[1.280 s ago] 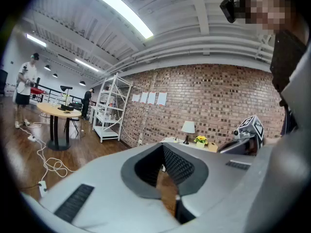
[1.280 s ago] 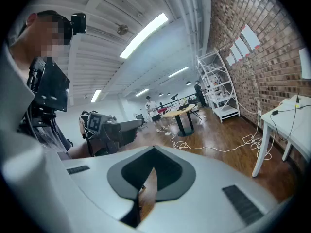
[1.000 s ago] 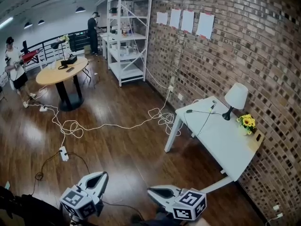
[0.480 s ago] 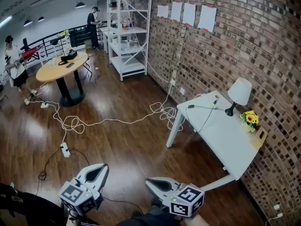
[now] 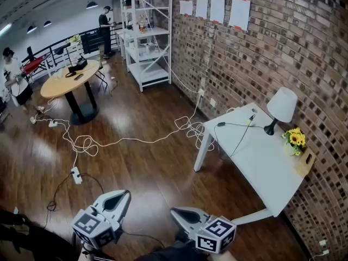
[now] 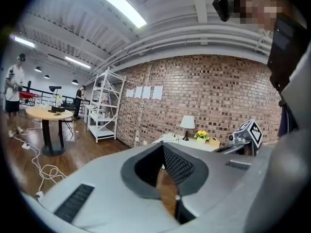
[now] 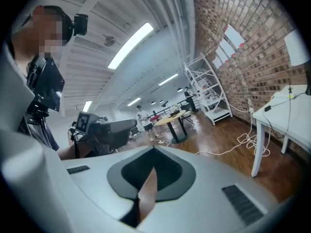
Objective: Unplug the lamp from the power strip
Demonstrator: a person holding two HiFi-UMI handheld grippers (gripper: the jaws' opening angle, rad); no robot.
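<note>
Both pairs of jaws are pressing together with nothing between them: the left gripper [image 5: 122, 194] and the right gripper [image 5: 177, 214] are pointing up from the bottom centre of the head view, side by side and apart, over dark wooden floor [image 5: 136, 162]. Each gripper's own view is showing its tips meeting, only floor visible through the slit behind them. The lamp [image 5: 283, 109] – white shade, black base – is standing well apart from both, at the right of the frame, on the far end of a white table [image 5: 261, 167] that is sitting against the brick wall [image 5: 283, 53]. Just left of the lamp, what looks like the power strip [image 5: 250, 117] is lying on the tabletop, a black cord [image 5: 234, 126] trailing from it across the surface. A pot of yellow flowers [image 5: 296, 139] is sitting below the lamp in the frame, near the wall. A white cable [image 5: 187, 128] is looping over the floor left of the table, towards a round wooden table [image 5: 70, 80] at upper left – where a person [image 5: 13, 78] is standing at the frame's edge.
</note>
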